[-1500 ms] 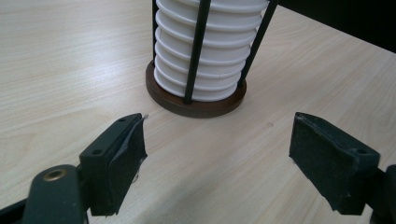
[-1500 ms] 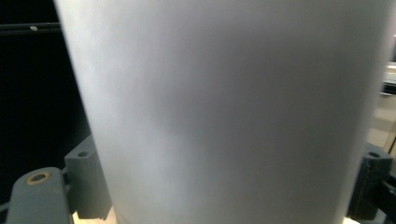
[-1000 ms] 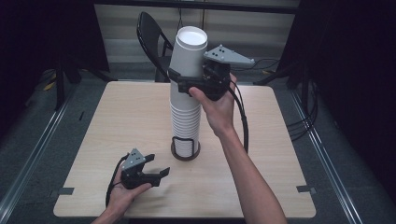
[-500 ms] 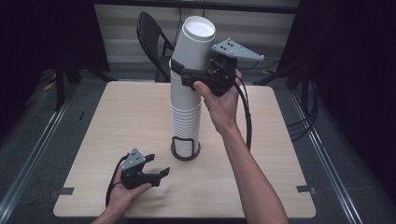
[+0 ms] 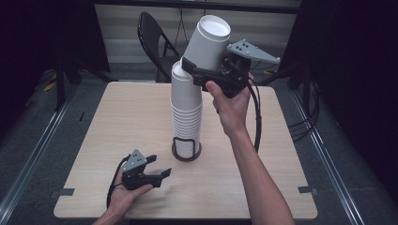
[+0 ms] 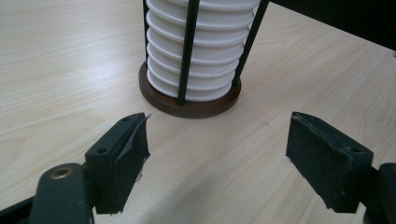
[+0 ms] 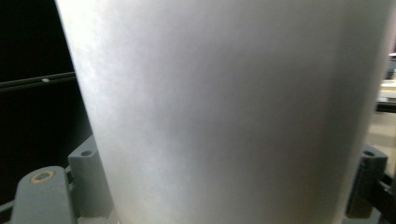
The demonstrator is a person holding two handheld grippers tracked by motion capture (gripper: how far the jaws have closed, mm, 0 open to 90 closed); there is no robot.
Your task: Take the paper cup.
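A tall stack of white paper cups [image 5: 186, 112] stands in a dark round holder [image 5: 186, 151] with thin black rods at the table's middle. My right gripper [image 5: 202, 70] is shut on the top white cup [image 5: 206, 44], lifted off the stack and tilted to the right above it; that cup's wall [image 7: 224, 107] fills the right gripper view between the jaws. My left gripper [image 5: 157, 172] rests low on the table near the front left, open and holding nothing. In the left gripper view its gripper [image 6: 217, 149] faces the holder's base [image 6: 189, 105] and the lower cups [image 6: 201, 70].
The wooden table [image 5: 281, 159] has bare room to the left and right of the stack. A black folding chair [image 5: 152, 40] stands behind the far edge. Cables [image 5: 256, 117] hang from the right gripper along the forearm. Tape marks [image 5: 307, 190] sit near the front corners.
The right gripper has raised the top cup clear of the stack and tipped it to the right. The left gripper has stayed where it was.
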